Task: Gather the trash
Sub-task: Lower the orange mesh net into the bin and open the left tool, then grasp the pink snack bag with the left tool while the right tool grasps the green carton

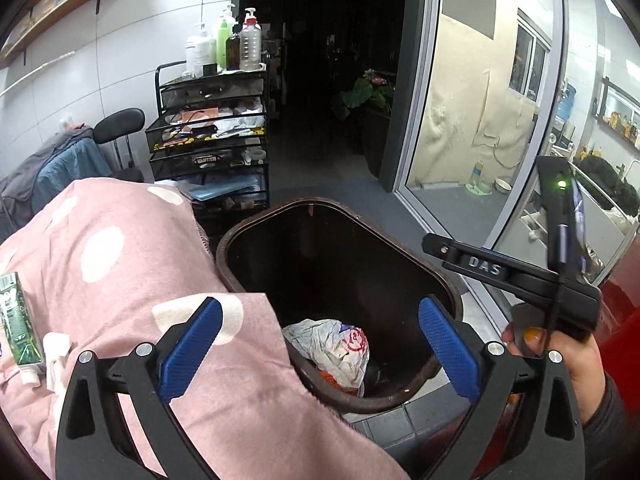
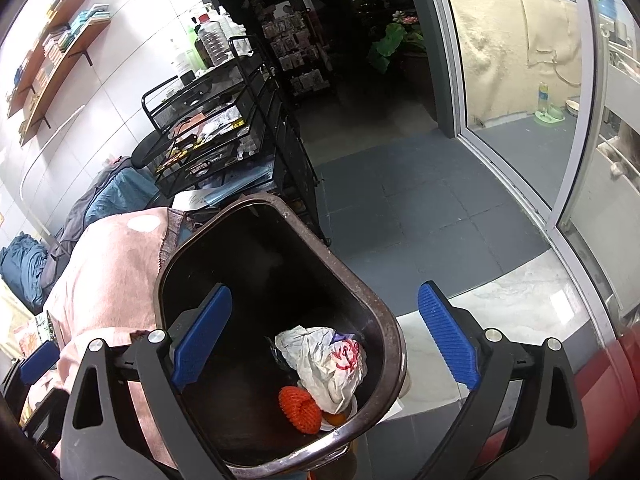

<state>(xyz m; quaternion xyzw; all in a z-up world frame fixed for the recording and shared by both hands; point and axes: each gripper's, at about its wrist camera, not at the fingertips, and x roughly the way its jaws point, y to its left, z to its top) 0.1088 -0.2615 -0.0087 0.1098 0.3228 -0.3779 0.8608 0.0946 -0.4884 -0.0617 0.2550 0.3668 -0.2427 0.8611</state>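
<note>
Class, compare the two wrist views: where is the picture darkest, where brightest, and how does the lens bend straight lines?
Left wrist: doorway nearly black, bin interior dim, door frame bowed. Right wrist: white wall overexposed, floor tile shows glare, frame curved.

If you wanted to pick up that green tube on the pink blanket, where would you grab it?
Across the flat middle of the green tube, coming from above. It lies flat on the pink blanket, white cap nearest the camera; the left tool is open.

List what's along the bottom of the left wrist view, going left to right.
Green tube → white tissue → pink blanket → trash bin → crumpled bag inside it → right hand-held gripper.
</note>
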